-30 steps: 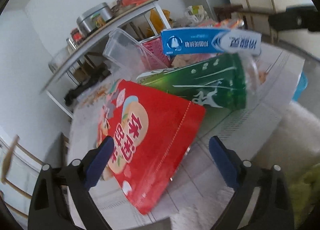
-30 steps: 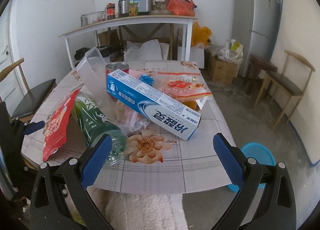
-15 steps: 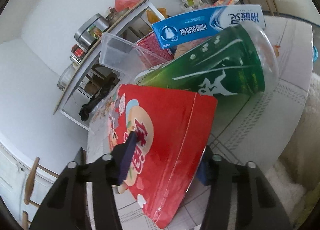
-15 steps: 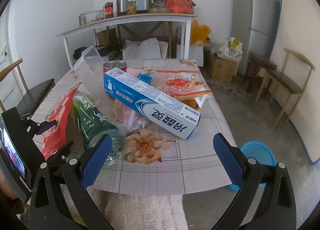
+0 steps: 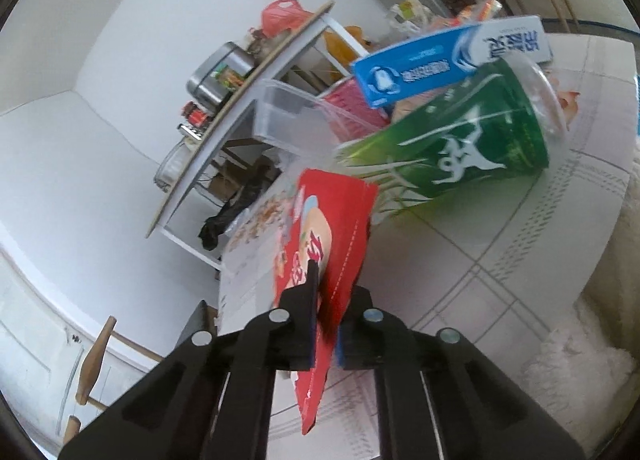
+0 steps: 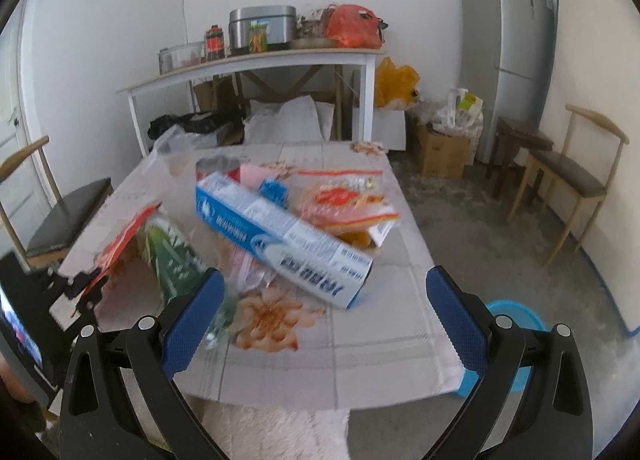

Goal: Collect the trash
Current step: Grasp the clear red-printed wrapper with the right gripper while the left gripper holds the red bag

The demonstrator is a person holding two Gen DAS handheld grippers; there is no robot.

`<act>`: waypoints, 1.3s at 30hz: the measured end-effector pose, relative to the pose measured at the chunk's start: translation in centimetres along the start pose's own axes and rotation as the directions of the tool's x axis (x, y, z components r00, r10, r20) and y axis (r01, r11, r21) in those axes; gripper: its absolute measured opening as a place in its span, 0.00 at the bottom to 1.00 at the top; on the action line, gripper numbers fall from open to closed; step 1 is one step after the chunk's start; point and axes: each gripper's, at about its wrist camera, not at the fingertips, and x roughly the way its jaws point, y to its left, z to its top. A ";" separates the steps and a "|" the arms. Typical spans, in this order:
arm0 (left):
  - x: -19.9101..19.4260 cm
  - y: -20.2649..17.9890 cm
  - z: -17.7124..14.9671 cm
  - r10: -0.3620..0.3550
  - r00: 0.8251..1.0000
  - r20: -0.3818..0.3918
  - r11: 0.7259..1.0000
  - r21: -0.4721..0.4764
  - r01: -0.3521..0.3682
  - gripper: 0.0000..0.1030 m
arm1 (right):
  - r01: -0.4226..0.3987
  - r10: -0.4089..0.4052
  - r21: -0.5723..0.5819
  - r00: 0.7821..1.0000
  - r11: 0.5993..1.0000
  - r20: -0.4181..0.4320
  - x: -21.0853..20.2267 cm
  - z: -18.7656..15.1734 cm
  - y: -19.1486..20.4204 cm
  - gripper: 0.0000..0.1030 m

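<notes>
Left wrist view: the red snack packet stands on edge between the fingers of the left gripper, which are closed on its lower part.
Packet position: raised at the table's near left corner, long axis running away from the fingers toward the green plastic cup.
Packet in right wrist view: seen edge-on at the far left, with the left gripper clamped on it.
Neighbours: the cup lies on its side just behind the packet; whether they touch I cannot tell. A blue toothpaste box rests across the pile behind the cup.
Right gripper: fingers spread wide, holding nothing, hanging over the table's near edge.
Key relation: the blue bin sits on the floor past the table's right corner, nearer the right gripper, so the packet likely has to cross the table.
</notes>
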 end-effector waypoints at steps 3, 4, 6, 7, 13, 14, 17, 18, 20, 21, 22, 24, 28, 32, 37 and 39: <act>-0.2 0.8 -0.4 0.040 0.999 0.007 0.999 -0.020 -0.040 0.03 | -0.053 0.053 0.083 0.999 0.995 0.000 1.0 2.0 -2.5 0.91; -0.2 1.1 -0.5 0.054 0.999 0.008 0.998 -0.029 -0.053 0.02 | -0.077 0.078 0.119 0.997 0.990 -0.003 1.6 2.6 -3.5 0.90; -0.3 1.8 -0.6 0.074 0.997 0.011 0.996 -0.049 -0.074 0.02 | -0.135 0.145 0.215 0.989 0.967 -0.032 3.4 3.7 -5.6 0.85; -0.3 2.2 -0.7 0.090 0.996 0.013 0.994 -0.061 -0.089 0.02 | -0.175 0.196 0.274 0.979 0.946 -0.051 4.6 4.1 -6.7 0.82; -0.1 4.2 -1.0 0.161 0.987 0.008 0.981 -0.116 -0.158 0.02 | -0.241 0.381 0.561 0.913 0.792 -0.145 11.8 4.3 -11.5 0.70; -0.1 4.4 -1.1 0.166 0.986 0.006 0.979 -0.123 -0.164 0.02 | -0.238 0.398 0.588 0.904 0.773 -0.157 12.9 4.3 -12.0 0.68; 0.1 4.5 -1.3 0.164 0.986 -0.001 0.977 -0.138 -0.163 0.02 | -0.181 0.404 0.649 0.890 0.739 -0.212 15.8 3.9 -13.2 0.66; 0.1 4.4 -1.3 0.164 0.986 -0.003 0.977 -0.135 -0.163 0.02 | -0.157 0.403 0.664 0.884 0.731 -0.235 16.9 3.6 -13.6 0.65; 0.2 4.2 -1.3 0.159 0.987 -0.004 0.979 -0.129 -0.158 0.02 | -0.129 0.405 0.683 0.876 0.719 -0.261 18.0 3.2 -13.9 0.65; 0.2 4.1 -1.3 0.155 0.988 -0.003 0.980 -0.128 -0.154 0.02 | -0.129 0.425 0.699 0.865 0.704 -0.268 18.7 3.0 -14.1 0.65; 0.3 4.1 -1.3 0.153 0.988 -0.002 0.980 -0.127 -0.152 0.02 | -0.127 0.436 0.712 0.859 0.691 -0.270 18.9 2.8 -14.3 0.62; 0.4 4.0 -1.2 0.152 0.988 -0.003 0.981 -0.124 -0.151 0.02 | -0.137 0.459 0.722 0.846 0.678 -0.270 19.0 2.7 -14.2 0.53; 0.6 4.0 -1.1 0.150 0.989 -0.007 0.981 -0.127 -0.150 0.02 | -0.168 0.489 0.719 0.832 0.674 -0.264 18.5 3.2 -13.8 0.31; 0.6 4.0 -1.2 0.154 0.988 -0.010 0.980 -0.130 -0.154 0.02 | -0.202 0.515 0.721 0.822 0.663 -0.243 18.2 3.5 -14.0 0.22; 0.5 4.2 -1.4 0.158 0.987 -0.011 0.978 -0.134 -0.158 0.02 | -0.245 0.538 0.716 0.816 0.653 -0.212 17.8 4.0 -14.0 0.08; 0.5 4.2 -1.4 0.158 0.987 -0.012 0.978 -0.135 -0.158 0.02 | -0.258 0.545 0.716 0.814 0.649 -0.200 17.7 4.3 -14.0 0.05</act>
